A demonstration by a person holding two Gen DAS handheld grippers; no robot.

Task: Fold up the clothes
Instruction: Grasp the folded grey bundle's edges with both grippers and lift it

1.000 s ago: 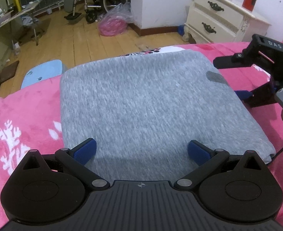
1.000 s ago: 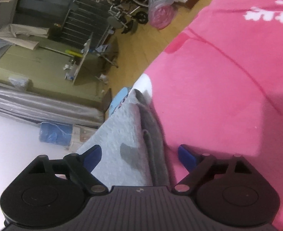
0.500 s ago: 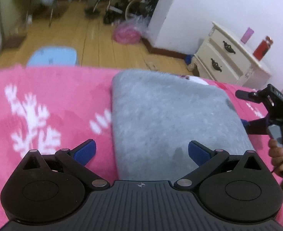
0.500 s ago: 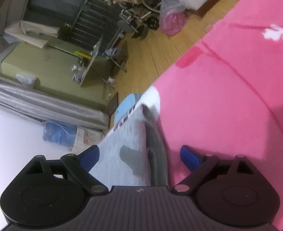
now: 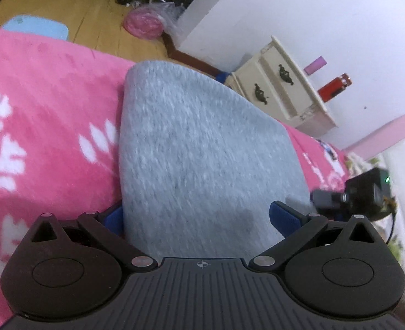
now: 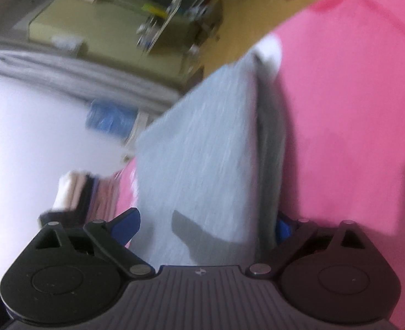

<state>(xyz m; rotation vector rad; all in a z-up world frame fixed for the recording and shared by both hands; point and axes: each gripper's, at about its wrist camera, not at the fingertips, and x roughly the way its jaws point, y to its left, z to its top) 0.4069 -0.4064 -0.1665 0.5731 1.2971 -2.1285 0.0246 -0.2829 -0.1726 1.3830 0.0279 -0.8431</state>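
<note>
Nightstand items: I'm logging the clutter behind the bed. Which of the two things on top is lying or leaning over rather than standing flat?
In this tilted view neither can be judged for lean. The red bottle is the bulkier one nearer the nightstand's front; the purple cup sits behind it.

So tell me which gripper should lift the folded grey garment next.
Either; they mirror each other. The left gripper and right gripper both have open jaws straddling an edge of the grey garment on the pink blanket.

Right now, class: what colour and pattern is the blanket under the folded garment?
Pink blanket with white leaf-like shapes, clearest in the left wrist view.
</note>
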